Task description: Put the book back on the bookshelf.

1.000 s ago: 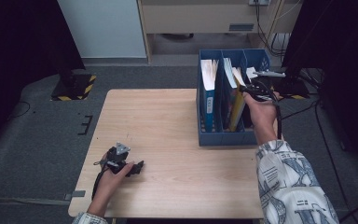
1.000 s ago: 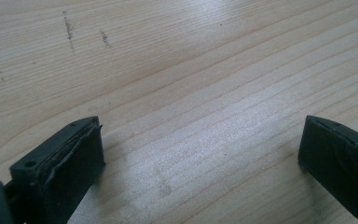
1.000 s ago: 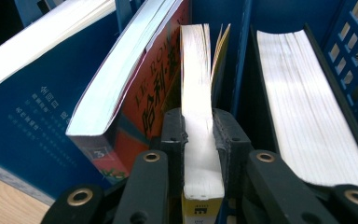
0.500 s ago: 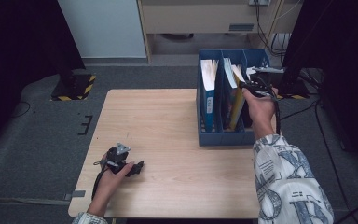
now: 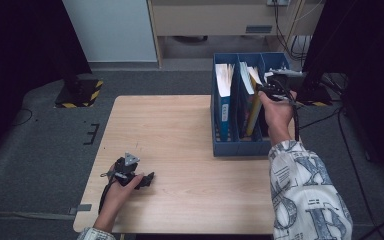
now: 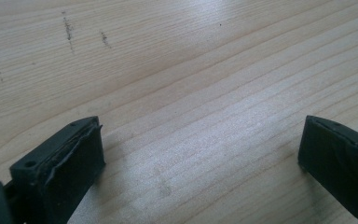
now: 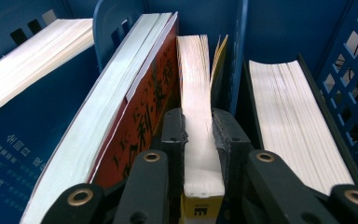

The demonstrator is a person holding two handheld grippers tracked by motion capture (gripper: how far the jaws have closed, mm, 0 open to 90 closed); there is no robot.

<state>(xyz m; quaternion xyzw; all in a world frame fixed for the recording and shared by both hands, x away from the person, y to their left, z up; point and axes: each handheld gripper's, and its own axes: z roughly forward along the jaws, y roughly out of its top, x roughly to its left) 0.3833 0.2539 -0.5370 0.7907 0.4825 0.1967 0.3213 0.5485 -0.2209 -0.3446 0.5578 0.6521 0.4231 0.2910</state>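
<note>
The rack (image 5: 240, 146), a blue plastic file holder with three slots, stands at the table's (image 5: 180, 135) 3 o'clock side, its far end past the table's far edge. The pale wood top is bare from the rack across to 9 o'clock.

In the right gripper view, the yellow book (image 7: 196, 135) stands upright in the middle slot, pressed between a red book (image 7: 142, 121) at its 9 o'clock and the slot wall at 3 o'clock; its page edges are cream and slightly fanned at the top. The right gripper (image 7: 198, 135) has its jaws clamped on that book's top edge, the forearm reaching straight out along the rack.

The left gripper (image 6: 200, 149) lies low near the table's 7 o'clock corner, jaws wide over bare grained wood, hand (image 5: 122, 187) wrapped round its body.
</note>
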